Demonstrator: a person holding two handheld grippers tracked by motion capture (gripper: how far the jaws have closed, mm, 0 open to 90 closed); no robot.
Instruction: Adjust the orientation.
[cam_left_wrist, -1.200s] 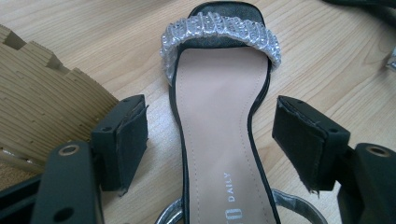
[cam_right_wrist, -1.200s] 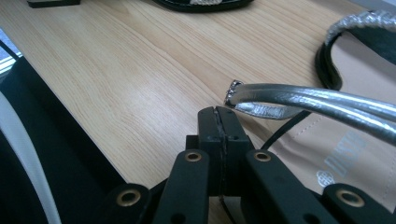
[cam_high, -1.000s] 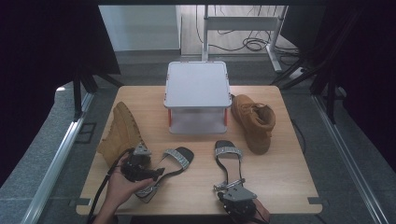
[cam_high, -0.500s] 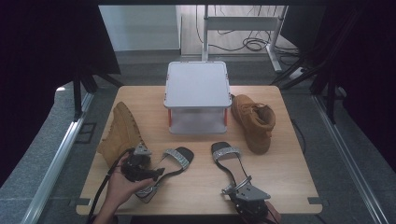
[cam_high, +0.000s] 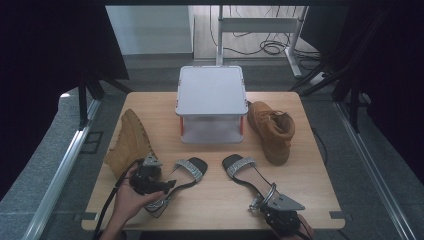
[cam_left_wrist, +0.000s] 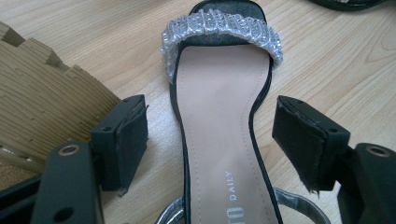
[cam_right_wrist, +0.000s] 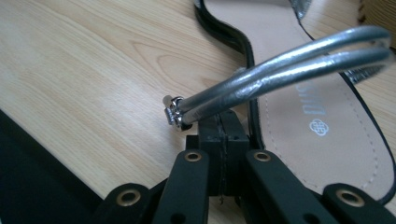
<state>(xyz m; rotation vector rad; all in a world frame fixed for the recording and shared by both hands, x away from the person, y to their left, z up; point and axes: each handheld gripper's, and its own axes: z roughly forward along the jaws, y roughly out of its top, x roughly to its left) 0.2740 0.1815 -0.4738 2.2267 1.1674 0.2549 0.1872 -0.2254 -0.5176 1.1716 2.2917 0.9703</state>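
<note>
High view: right hand-held gripper (cam_high: 266, 199) pinches right sandal's (cam_high: 250, 175) silver ankle strap (cam_right_wrist: 280, 70) at near table (cam_high: 310, 165) edge, left hand-held gripper (cam_high: 167, 187) spread astride left sandal (cam_left_wrist: 219, 135), ungripped; both sandals remain outside lidded box (cam_high: 211, 102).

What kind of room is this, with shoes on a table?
Probably a lab or workshop set up for recording. A wooden table stands between dark curtains, loose cables lie on the floor behind, and a person works on sandals with hand-held grippers.
</note>
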